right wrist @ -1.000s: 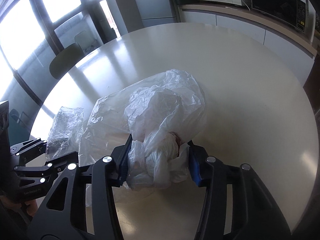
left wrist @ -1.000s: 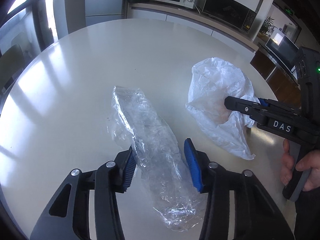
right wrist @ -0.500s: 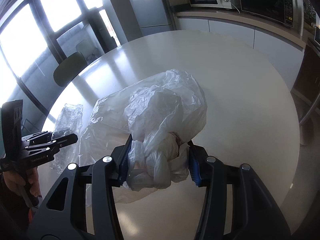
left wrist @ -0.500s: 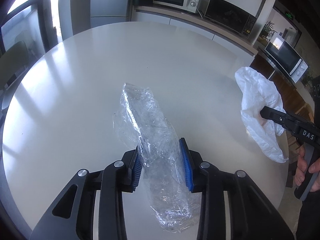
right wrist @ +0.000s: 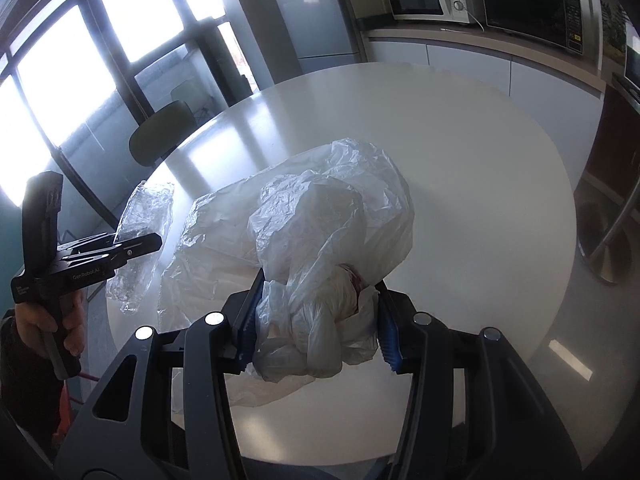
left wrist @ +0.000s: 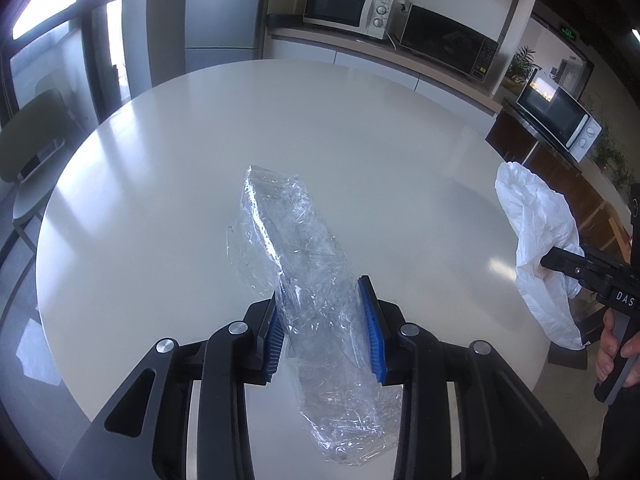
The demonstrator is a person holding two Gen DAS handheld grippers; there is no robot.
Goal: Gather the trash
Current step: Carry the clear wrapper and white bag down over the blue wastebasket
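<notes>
A long crumpled clear plastic wrapper (left wrist: 308,276) hangs above the round white table (left wrist: 360,128), and my left gripper (left wrist: 326,328) is shut on its middle with the blue pads pressed into it. The same clear plastic wrapper (right wrist: 138,248) shows at the left of the right wrist view, held by the left gripper (right wrist: 154,242). A crumpled white plastic bag (right wrist: 320,240) is bunched between the blue pads of my right gripper (right wrist: 316,328), which is shut on it and holds it above the table (right wrist: 480,168). The white bag (left wrist: 536,248) and right gripper (left wrist: 552,260) appear at the right edge of the left wrist view.
A green chair (right wrist: 162,132) stands at the table's far left by tall windows. Microwaves (left wrist: 344,10) sit on a counter behind the table. A metal pedestal base (right wrist: 608,240) stands on the floor to the right. A hand (left wrist: 614,344) grips the right tool's handle.
The left jaws closed onto the clear wrapper and lifted it off the table. The right gripper raised the white bag and drew back, so the table looks smaller and farther in both views.
</notes>
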